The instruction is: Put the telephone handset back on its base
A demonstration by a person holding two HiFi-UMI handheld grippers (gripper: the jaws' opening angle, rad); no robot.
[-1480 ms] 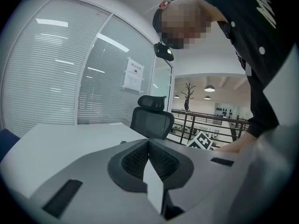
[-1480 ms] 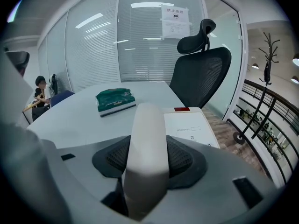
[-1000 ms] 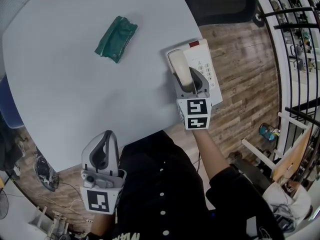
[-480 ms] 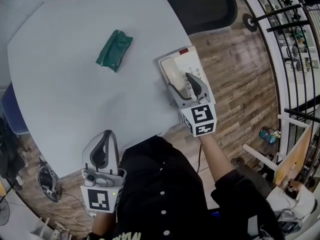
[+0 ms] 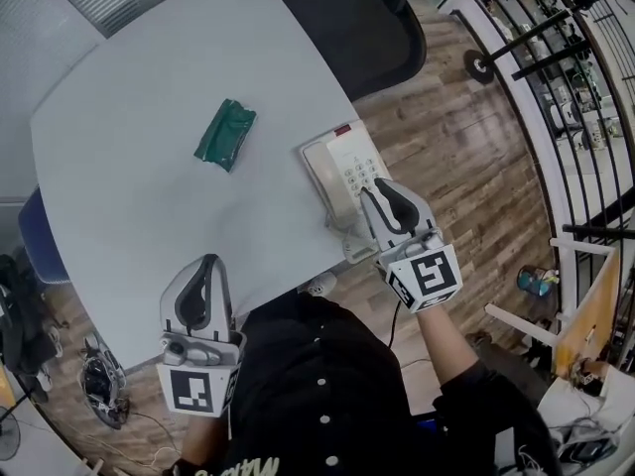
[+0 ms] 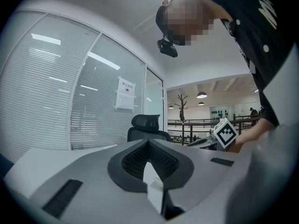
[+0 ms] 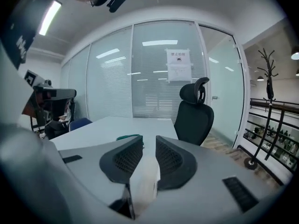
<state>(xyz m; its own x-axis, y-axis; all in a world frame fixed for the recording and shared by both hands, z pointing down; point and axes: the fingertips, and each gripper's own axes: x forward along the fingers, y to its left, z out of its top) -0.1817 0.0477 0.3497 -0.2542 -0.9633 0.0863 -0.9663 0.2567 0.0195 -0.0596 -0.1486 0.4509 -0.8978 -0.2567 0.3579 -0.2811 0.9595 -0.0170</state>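
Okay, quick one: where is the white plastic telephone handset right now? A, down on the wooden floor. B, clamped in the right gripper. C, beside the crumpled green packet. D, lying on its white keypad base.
D: the white plastic telephone handset lies along the left side of the white keypad base, near the edge of the grey table.

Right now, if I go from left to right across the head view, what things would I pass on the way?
Blue chair → crumpled green packet → white desk telephone → grey right tongs, closing with nothing between them, at the telephone's right edge.
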